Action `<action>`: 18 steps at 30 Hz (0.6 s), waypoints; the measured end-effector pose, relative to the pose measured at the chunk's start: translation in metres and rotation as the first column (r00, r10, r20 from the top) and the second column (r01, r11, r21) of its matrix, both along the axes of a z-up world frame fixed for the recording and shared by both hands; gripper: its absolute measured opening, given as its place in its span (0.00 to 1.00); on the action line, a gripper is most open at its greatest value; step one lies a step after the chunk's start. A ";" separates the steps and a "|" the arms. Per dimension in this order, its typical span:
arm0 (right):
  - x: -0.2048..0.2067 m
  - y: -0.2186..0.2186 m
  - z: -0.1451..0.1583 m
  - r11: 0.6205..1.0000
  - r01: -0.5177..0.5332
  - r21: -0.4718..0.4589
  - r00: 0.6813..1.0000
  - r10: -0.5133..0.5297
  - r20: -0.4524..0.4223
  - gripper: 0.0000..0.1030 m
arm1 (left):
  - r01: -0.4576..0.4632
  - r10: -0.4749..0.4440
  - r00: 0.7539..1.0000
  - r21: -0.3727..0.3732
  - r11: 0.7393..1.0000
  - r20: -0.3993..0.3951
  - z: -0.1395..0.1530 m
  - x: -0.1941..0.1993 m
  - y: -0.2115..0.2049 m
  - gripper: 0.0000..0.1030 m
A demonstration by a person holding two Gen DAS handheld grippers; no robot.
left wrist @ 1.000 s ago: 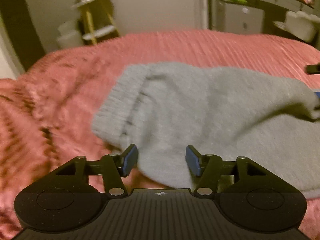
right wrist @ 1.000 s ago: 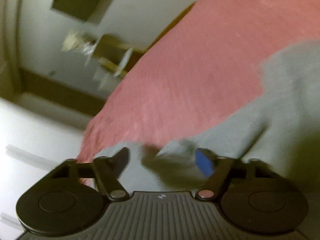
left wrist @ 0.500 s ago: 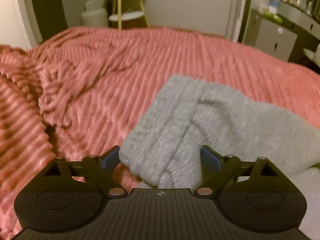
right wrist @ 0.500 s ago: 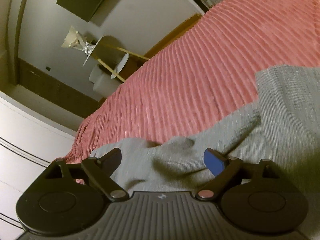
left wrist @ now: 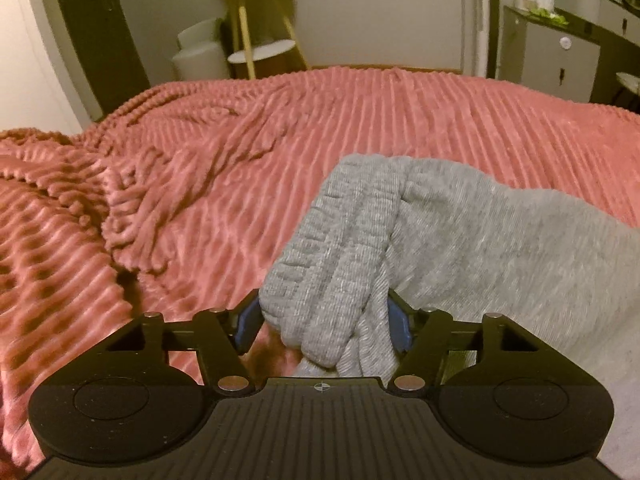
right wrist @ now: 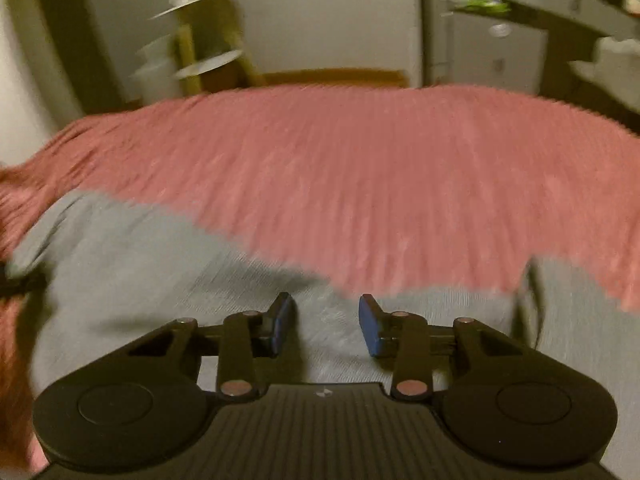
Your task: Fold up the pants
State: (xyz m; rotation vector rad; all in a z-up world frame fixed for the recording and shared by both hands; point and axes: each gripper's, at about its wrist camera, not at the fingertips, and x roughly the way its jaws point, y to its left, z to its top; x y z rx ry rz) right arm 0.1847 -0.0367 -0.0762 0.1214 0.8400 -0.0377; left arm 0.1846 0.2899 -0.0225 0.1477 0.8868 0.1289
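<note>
Since the fold needs both ends of the garment held, each tool goes to its own end.
Left gripper [left wrist: 322,328]: its jaws have just been closing and now pinch the ribbed cuff bunched between them, apparently so that end can be carried.
Pants [left wrist: 460,240]: grey knit, on the pink bedspread [left wrist: 240,160], running from the cuff toward 3 o'clock.
Right gripper [right wrist: 326,326]: jaws have just been closing, a gap remains; cloth lies beneath, nothing pinched, probably a grip under way.
</note>
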 end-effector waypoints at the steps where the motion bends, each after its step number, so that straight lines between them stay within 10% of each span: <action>1: 0.004 -0.002 0.006 0.998 0.054 -0.038 0.999 -0.054 0.010 0.34 | -0.008 0.008 1.000 0.007 1.000 -0.002 0.001 -0.001 0.000 0.66; 7: -0.038 -0.003 0.028 0.985 -0.054 0.164 0.998 0.050 0.031 0.35 | -0.011 0.011 1.000 -0.031 0.999 0.007 0.003 -0.008 0.008 0.68; 11: -0.032 0.007 0.001 0.994 -0.096 0.052 0.995 0.098 -0.035 0.38 | -0.059 0.058 0.998 -0.099 0.993 -0.014 0.004 -0.009 0.018 0.75; 15: -0.020 -0.001 0.003 0.986 0.090 -0.138 0.996 -0.088 0.016 0.45 | -0.058 0.057 0.998 -0.141 0.988 -0.011 0.017 -0.025 0.029 0.86; 18: -0.034 -0.016 0.025 0.986 0.149 -0.071 0.988 -0.145 0.061 0.62 | -0.064 0.060 0.998 -0.198 0.978 -0.024 0.020 -0.042 0.035 0.89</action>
